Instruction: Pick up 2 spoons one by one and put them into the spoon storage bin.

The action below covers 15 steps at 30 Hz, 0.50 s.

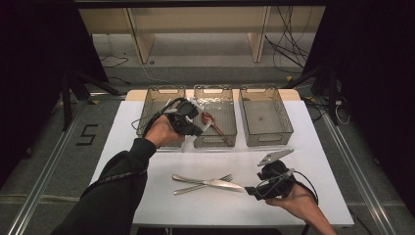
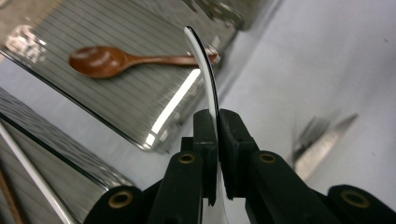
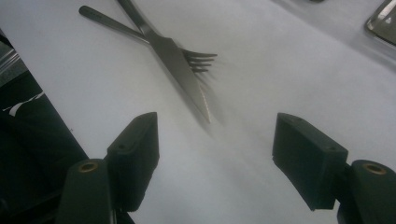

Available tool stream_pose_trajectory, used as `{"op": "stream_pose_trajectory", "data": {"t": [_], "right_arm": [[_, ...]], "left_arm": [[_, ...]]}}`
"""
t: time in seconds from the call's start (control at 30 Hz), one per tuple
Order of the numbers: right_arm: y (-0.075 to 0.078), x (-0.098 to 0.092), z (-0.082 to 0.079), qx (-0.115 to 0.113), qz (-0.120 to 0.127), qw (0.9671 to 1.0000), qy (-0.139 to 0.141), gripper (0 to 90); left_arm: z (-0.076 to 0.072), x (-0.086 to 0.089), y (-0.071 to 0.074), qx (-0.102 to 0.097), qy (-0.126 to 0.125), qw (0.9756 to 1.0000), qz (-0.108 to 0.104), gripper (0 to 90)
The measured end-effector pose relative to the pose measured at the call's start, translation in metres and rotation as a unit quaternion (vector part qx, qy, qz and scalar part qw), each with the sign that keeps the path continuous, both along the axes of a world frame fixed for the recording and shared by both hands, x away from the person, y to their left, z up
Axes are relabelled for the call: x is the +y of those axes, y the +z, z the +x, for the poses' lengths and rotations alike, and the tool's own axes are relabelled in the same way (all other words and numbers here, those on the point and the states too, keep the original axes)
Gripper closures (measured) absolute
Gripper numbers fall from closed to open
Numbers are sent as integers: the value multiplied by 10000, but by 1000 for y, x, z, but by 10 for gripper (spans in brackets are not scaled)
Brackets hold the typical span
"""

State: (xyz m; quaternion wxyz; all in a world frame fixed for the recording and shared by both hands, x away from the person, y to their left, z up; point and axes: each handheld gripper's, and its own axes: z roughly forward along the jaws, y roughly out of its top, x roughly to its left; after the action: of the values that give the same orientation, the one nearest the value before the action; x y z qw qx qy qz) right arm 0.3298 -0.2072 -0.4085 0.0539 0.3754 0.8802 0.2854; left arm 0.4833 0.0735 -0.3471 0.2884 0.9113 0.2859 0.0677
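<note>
Left gripper point(image 2: 217, 133), lower centre of its own view: jaws clamped on a thin white spoon point(image 2: 205, 70), held over the front rim of the middle bin point(image 1: 215, 142) containing a wooden spoon point(image 2: 126, 59). Right gripper point(image 3: 215, 154): jaws wide apart, empty, on the white table point(image 3: 289, 70) just short of the crossed knife point(image 3: 180, 70) and fork point(image 3: 198, 59)

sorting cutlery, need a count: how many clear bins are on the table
3, in a row at the table's far edge: left bin behind the left gripper, middle bin holding a wooden spoon, right bin.

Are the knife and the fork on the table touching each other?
Touching: the right gripper view shows the knife lying straight across the fork.
</note>
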Motion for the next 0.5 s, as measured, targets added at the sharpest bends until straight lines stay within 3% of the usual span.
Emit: {"op": "stream_pose_trajectory", "data": {"t": [0.2, 0.5], "right_arm": [[-1, 1, 0, 20, -12, 10000, 28, 323], [0, -1, 0, 24, 21, 10000, 13, 323]], "left_arm": [[24, -13, 1, -121, 169, 9997, -85, 855], [48, -29, -2, -209, 272, 9994, -6, 854]]}}
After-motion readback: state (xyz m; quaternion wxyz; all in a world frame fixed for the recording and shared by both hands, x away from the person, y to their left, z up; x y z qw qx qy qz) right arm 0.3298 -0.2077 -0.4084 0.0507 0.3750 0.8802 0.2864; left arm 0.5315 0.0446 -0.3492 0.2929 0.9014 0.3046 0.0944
